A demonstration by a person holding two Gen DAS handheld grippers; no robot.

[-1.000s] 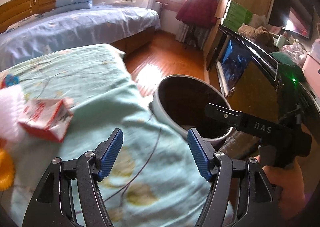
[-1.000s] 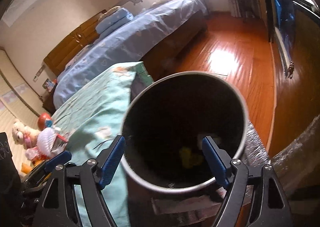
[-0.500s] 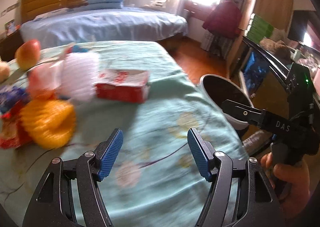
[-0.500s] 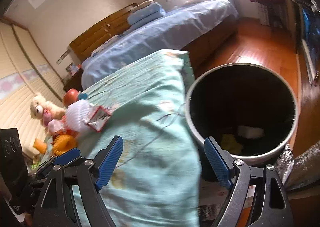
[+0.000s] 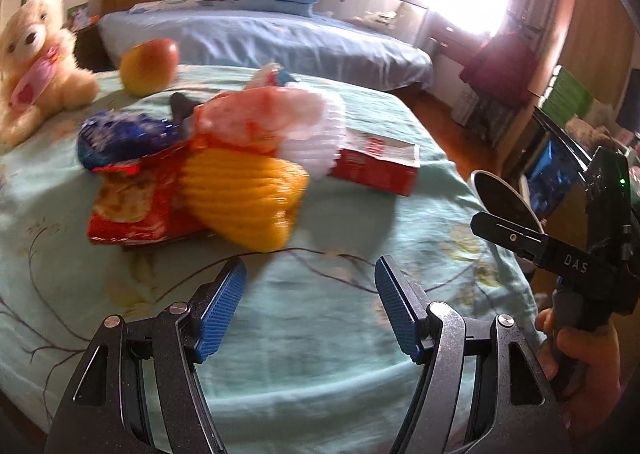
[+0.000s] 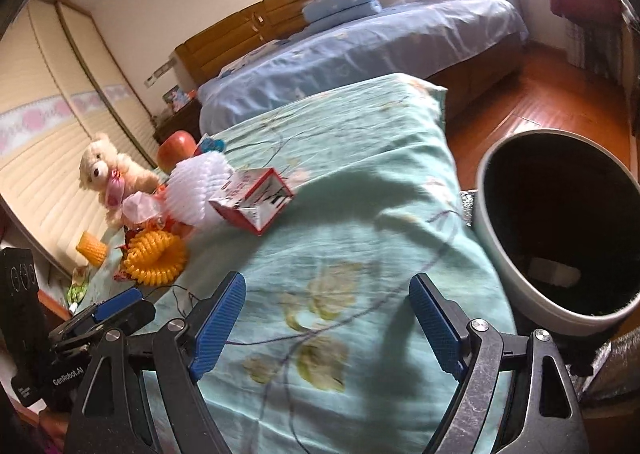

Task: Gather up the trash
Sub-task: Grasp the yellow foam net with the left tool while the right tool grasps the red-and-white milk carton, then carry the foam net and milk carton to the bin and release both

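Observation:
A pile of trash lies on the light green bedspread (image 5: 320,334): a yellow foam net (image 5: 244,200), a white foam net (image 5: 316,134), a red snack bag (image 5: 132,210), a blue wrapper (image 5: 120,138) and a red-and-white carton (image 5: 376,166). In the right wrist view the carton (image 6: 252,202), the white net (image 6: 196,190) and the yellow net (image 6: 154,258) lie ahead to the left. The grey bin (image 6: 556,238) stands at the right, with trash inside. My left gripper (image 5: 310,310) is open and empty, just short of the yellow net. My right gripper (image 6: 328,326) is open and empty over the bedspread.
A teddy bear (image 5: 36,54) and an apple (image 5: 150,64) sit at the far side of the bedspread. A blue bed (image 5: 260,38) lies beyond. A dark cabinet (image 5: 556,158) stands right of the bin (image 5: 504,198), over wooden floor (image 6: 560,94).
Both grippers have swung left, away from the bin and toward the pile of trash. The pile now fills the left wrist view. Both stay open.

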